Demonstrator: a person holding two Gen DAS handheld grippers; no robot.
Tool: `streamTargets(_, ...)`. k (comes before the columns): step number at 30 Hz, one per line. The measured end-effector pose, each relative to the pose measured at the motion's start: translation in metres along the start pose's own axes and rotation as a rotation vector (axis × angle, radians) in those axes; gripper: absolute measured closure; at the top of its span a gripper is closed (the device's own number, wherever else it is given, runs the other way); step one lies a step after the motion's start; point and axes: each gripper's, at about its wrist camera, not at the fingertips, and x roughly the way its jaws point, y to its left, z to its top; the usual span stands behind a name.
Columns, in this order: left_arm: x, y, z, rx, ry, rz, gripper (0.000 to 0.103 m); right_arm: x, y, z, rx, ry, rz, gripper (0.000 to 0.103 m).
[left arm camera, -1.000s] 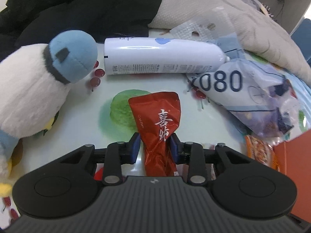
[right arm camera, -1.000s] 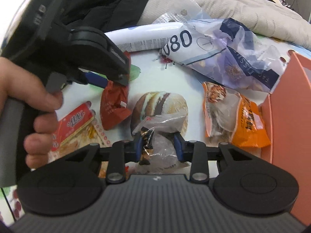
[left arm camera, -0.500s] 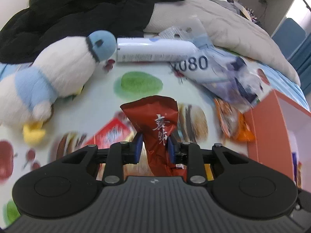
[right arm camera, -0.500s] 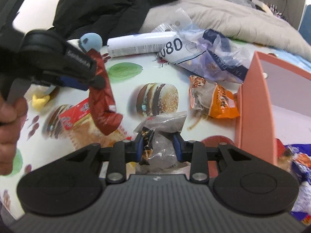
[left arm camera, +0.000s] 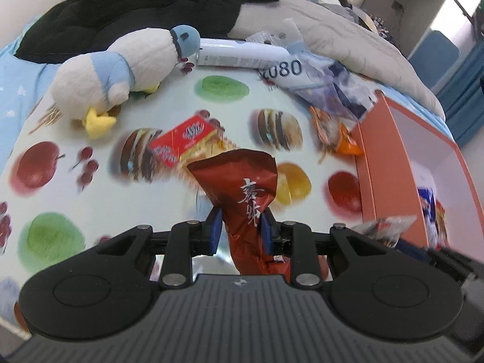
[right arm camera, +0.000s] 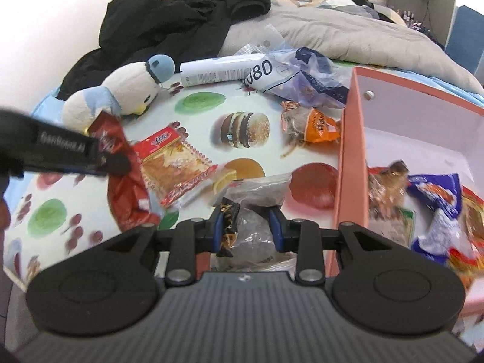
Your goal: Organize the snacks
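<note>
My left gripper (left arm camera: 239,230) is shut on a dark red snack packet (left arm camera: 242,193) with white Chinese letters and holds it high above the table; it also shows in the right wrist view (right arm camera: 124,178). My right gripper (right arm camera: 246,230) is shut on a clear plastic snack bag (right arm camera: 257,211), lifted beside the left wall of the orange box (right arm camera: 352,139). The box holds several snack packets (right arm camera: 435,205). A red biscuit packet (right arm camera: 172,166) and an orange snack packet (right arm camera: 311,124) lie on the table.
A plush penguin (left arm camera: 121,72), a white bottle (left arm camera: 242,56) and a purple-and-clear bag marked 080 (right arm camera: 299,75) lie at the table's far side. Black clothing (right arm camera: 181,21) and a grey blanket (right arm camera: 348,36) are behind. The tablecloth (left arm camera: 69,199) has fruit and burger prints.
Both grippers have risen and pulled back with their packets. The red packet left the table. The orange box has come into view on the right.
</note>
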Motion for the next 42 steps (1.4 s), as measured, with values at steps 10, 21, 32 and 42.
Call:
streamTargets(10, -0.057, -0.022, -0.052, 0.051, -0.031, -0.034, 0.072, -0.073, -0.005, -0.020, 0.024, -0.101, -0.001, 0.068)
streamTargets(21, -0.100, -0.046, -0.068, 0.055, -0.070, -0.102, 0.072, -0.131, -0.027, -0.036, 0.068, -0.172, -0.017, 0.068)
streamTargets(32, -0.135, -0.088, -0.073, 0.108, -0.116, -0.180, 0.072, -0.182, -0.056, -0.049, 0.125, -0.220, -0.059, 0.068)
streamTargets(42, -0.138, -0.133, -0.077, 0.158, -0.101, -0.253, 0.072, -0.209, -0.078, -0.060, 0.160, -0.239, -0.094, 0.068)
